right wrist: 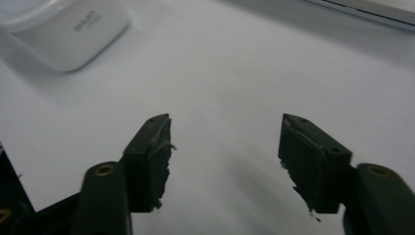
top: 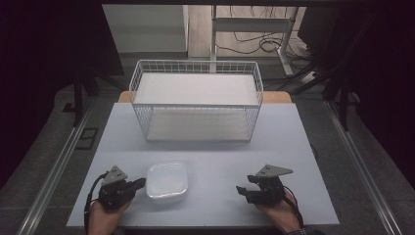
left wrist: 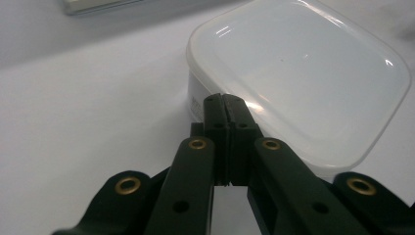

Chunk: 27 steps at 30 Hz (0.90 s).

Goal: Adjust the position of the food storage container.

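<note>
1. The food container [top: 167, 181] is milky white and translucent, with a glossy lid.
2. The worktop [top: 210, 152] is plain pale grey, without pattern.
3. The wire basket [top: 195, 100] is white, its walls a fine square grid.
4. Both hand-held grippers, left [top: 139, 184] and right [top: 243, 191], are black, each topped with a grey plate.
5. Brass-coloured rivets dot the black jaws.

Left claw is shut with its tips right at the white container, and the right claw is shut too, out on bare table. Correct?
Not quite. The right claw is open: the right gripper view shows a wide gap between its jaws, with nothing in it but bare table. The rest holds: the left claw is shut, tips at the white container.
</note>
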Each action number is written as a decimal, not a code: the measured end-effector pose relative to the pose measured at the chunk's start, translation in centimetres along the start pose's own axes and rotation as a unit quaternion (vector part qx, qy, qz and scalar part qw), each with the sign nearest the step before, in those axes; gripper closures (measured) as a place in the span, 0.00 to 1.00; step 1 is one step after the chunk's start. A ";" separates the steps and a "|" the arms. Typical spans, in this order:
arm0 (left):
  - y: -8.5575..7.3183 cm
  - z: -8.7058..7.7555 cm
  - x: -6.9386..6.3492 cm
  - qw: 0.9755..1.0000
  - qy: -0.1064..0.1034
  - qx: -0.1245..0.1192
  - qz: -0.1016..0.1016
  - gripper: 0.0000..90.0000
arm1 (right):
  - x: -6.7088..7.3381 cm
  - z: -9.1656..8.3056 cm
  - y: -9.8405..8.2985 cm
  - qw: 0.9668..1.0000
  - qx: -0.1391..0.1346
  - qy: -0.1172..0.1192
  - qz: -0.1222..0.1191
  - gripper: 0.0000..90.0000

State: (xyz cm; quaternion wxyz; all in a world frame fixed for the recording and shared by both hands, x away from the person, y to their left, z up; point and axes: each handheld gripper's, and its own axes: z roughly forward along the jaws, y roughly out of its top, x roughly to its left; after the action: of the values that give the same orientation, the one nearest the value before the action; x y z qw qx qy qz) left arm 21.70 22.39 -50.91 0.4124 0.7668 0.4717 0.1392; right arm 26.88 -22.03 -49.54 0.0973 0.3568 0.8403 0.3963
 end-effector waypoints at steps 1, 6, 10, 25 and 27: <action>0.1 0.2 -0.2 1.000 -0.003 0.000 0.002 1.00 | 0.0 0.0 0.0 1.000 0.000 0.000 0.000 0.46; 1.1 1.7 -1.7 1.000 -0.020 0.002 0.018 1.00 | 0.9 0.6 0.5 1.000 0.010 0.018 -0.021 0.60; 1.9 2.9 -2.7 0.999 -0.028 0.002 0.029 1.00 | 1.5 1.2 0.8 0.999 0.018 0.034 -0.036 0.74; 2.2 3.9 -4.6 0.997 -0.055 0.015 0.045 0.99 | 3.9 2.7 1.0 0.993 0.045 0.092 -0.064 0.98; 1.2 3.2 -4.8 0.997 -0.064 0.027 0.047 1.00 | 4.1 2.9 1.1 0.992 0.047 0.101 -0.065 0.98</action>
State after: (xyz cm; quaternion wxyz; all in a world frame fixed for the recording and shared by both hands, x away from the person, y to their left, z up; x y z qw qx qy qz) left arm 21.88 16.47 -51.10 0.4138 0.8063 0.4116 0.0965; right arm 25.73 -17.08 -50.18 0.0209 0.2641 0.8848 0.3833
